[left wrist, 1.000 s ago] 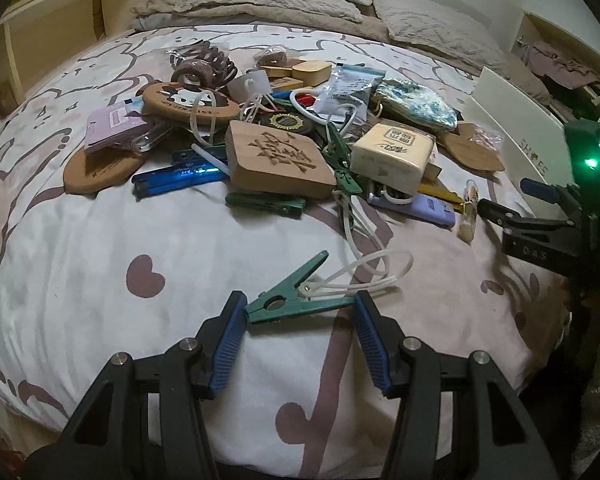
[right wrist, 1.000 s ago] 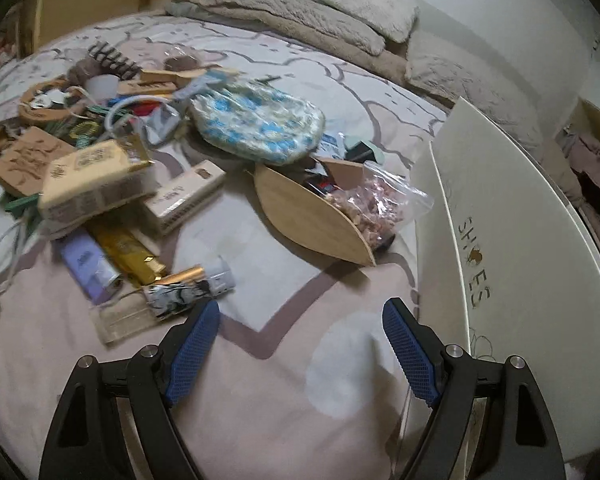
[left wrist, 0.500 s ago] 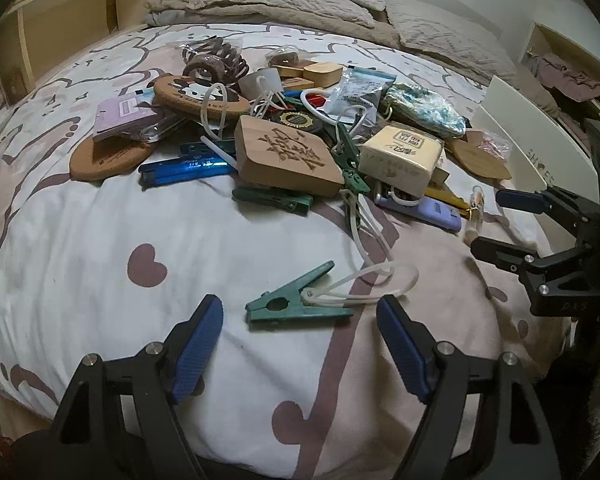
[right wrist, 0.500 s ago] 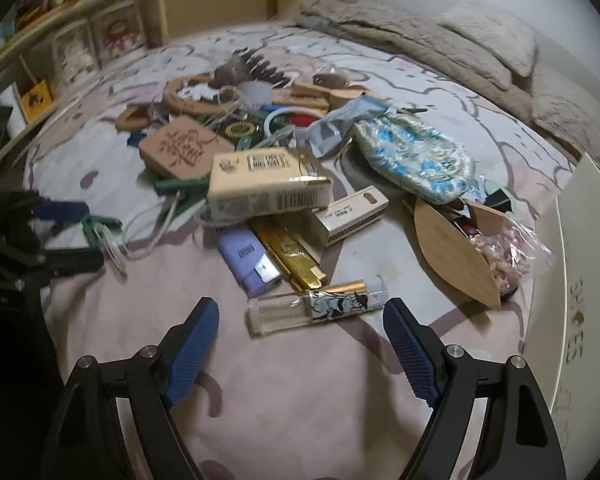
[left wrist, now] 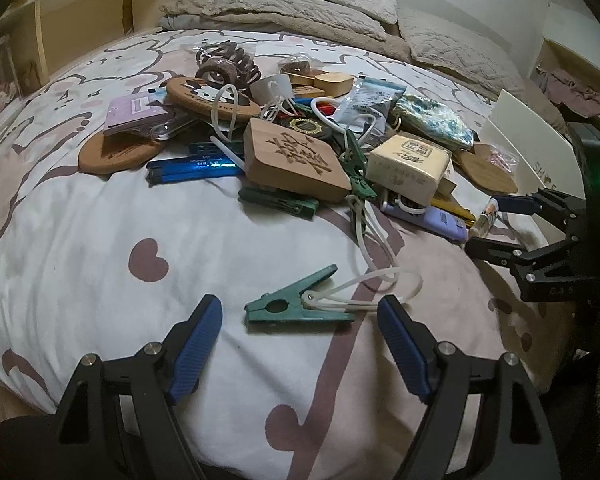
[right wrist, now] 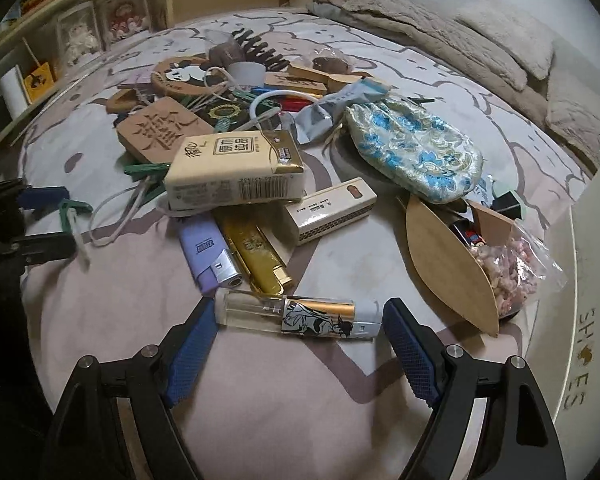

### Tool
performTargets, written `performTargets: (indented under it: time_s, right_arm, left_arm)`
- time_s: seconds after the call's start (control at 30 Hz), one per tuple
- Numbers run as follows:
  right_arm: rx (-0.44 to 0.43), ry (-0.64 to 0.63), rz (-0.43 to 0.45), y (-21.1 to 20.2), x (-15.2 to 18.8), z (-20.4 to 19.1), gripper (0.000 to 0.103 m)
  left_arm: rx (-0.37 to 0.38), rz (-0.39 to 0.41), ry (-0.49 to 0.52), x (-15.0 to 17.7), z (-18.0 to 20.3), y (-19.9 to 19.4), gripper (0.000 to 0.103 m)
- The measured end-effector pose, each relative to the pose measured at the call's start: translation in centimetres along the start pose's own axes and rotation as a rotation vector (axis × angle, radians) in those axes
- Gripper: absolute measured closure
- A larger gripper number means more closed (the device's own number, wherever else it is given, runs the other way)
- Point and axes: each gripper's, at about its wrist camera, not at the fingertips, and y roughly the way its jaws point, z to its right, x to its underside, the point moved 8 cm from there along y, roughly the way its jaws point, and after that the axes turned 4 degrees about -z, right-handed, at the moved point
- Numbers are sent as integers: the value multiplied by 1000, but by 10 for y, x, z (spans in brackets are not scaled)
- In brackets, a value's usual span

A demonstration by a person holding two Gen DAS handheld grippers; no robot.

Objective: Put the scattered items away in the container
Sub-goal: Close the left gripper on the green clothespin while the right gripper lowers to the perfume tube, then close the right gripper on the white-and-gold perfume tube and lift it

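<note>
A: Both tools hover released, nothing gripped. The left tool (left wrist: 300, 344) brackets a green clip (left wrist: 296, 304) lying on the bed (left wrist: 80, 264), on the near side of the pile.

B: And the right tool (right wrist: 296, 344) straddles a clear spray bottle (right wrist: 296, 316), pads not pressing. The white box (right wrist: 588, 320) sits right of the pile.

A: Nearly everything looks unsorted, so it's early, I'd judge.

My left claw (left wrist: 300, 322) hangs over the bed (left wrist: 80, 248) with its blue pads spread wide. A green clothes peg (left wrist: 296, 300) with a white cord loop (left wrist: 380, 286) lies between them, touching neither. Further up sits a heap: a carved wooden block (left wrist: 296, 162), a cream box (left wrist: 410, 166), a blue lighter (left wrist: 192, 168). My right claw (left wrist: 496, 222) reaches in from the right edge.
</note>
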Motion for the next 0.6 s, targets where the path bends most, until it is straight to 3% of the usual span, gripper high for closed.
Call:
performTargets:
  time_s: [0.23, 0.53, 0.6]
  right_arm:
    - [9, 118, -22, -2, 7, 5, 23]
    - [75, 155, 0, -7, 6, 6, 24]
    - [77, 160, 2, -8, 6, 6, 24]
  left_arm:
    - [-24, 17, -14, 0, 1, 1, 23]
    - [-44, 31, 5, 2, 4, 3, 23]
    - [-44, 33, 7, 1, 4, 2, 28]
